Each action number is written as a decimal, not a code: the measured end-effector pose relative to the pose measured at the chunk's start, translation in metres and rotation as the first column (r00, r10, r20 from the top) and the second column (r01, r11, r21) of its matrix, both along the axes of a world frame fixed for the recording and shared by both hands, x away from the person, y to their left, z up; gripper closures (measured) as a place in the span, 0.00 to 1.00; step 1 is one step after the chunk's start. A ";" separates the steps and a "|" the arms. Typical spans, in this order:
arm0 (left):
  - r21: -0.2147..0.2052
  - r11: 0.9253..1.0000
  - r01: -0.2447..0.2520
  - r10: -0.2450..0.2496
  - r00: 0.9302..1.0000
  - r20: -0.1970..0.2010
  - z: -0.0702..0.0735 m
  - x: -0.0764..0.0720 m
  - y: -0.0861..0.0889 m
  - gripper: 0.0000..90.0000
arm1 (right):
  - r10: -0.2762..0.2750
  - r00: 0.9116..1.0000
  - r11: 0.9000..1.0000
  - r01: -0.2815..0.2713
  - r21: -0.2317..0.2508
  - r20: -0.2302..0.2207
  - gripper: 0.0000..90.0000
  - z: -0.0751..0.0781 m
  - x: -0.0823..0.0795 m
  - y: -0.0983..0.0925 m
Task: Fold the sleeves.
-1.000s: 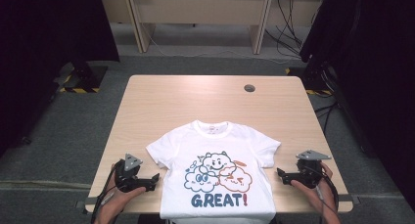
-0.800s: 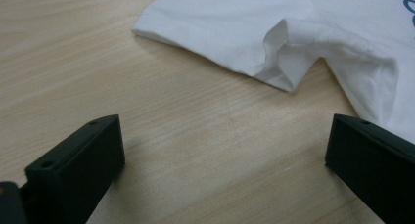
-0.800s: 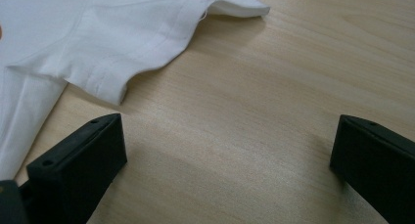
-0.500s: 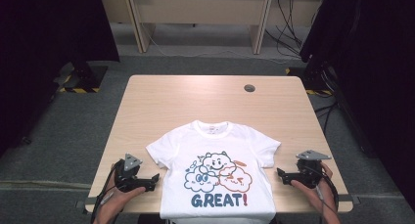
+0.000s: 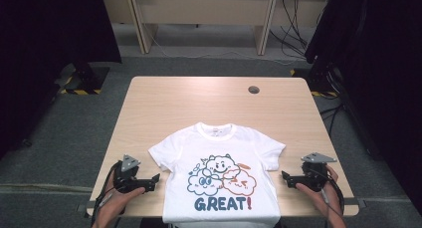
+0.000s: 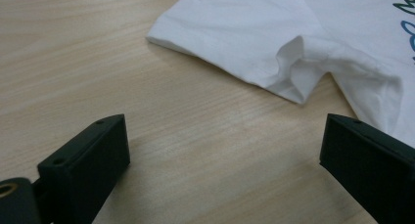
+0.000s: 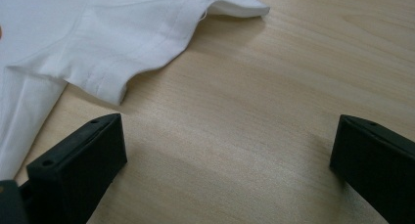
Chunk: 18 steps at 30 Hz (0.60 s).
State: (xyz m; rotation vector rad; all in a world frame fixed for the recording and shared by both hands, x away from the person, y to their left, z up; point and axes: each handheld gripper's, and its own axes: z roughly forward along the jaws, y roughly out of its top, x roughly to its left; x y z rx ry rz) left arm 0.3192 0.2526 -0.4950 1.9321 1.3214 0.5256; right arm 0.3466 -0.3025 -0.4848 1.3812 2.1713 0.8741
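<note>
White T-shirt (image 5: pixel 224 178) flat on table (image 5: pixel 199 101), print up, no fold begun, by the look. Left gripper (image 5: pixel 154 179) & right gripper (image 5: pixel 284 176) beside the 2 sleeves, jaws wide apart, holding nothing. All handling left to do.

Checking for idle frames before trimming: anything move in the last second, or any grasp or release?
No visible change. The left gripper and right gripper sit in the same spots on either side of the T-shirt, jaws open over bare table, gripping nothing. The shirt lies flat, print up, with its hem at the near edge, as it did before.
</note>
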 end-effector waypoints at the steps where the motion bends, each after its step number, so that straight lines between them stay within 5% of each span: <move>1: -0.001 1.000 -0.004 0.004 1.000 0.003 0.001 0.001 0.000 0.04 | 0.000 1.000 1.000 0.000 0.000 0.000 0.00 0.000 0.000 0.000; 18: 0.006 0.999 -0.038 0.037 0.998 0.051 0.015 0.031 -0.004 0.11 | -0.004 1.000 1.000 0.004 -0.001 0.002 0.00 0.000 0.001 0.000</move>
